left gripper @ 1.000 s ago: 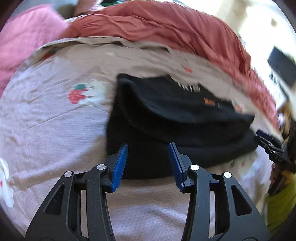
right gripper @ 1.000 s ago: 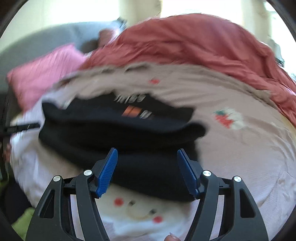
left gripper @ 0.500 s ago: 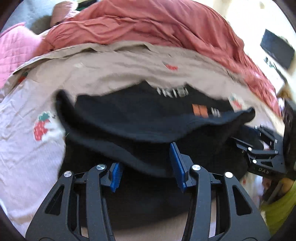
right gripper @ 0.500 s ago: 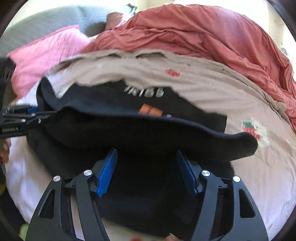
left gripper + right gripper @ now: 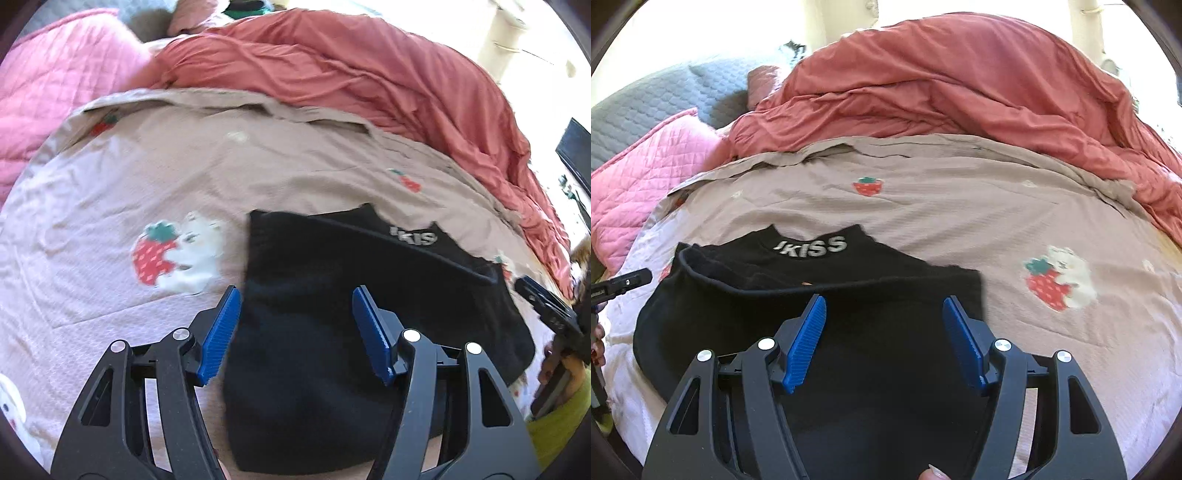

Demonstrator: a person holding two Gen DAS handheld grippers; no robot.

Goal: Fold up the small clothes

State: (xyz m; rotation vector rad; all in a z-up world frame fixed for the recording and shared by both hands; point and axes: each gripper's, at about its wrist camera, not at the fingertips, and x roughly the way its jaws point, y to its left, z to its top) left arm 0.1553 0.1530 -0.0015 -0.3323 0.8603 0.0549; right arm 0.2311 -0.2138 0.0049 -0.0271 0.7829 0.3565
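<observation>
A big soft bed sheet is lying flat, pale pink-brown, with strawberry pictures on it. One strawberry is sitting next to a little white animal picture. A red blanket is lying bunched up along the far side of the sheet. A pink quilted pillow is resting at the left. A grey quilted cushion is sitting behind it.

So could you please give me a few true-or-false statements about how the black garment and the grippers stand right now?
1. The black garment lies folded on the strawberry-print sheet. True.
2. The right gripper grips the garment. False: its fingers stand apart, pinching nothing.
3. White lettering shows near the garment's far edge. True.
4. The left gripper is clamped shut. False: its jaws are opening, over the cloth.
</observation>
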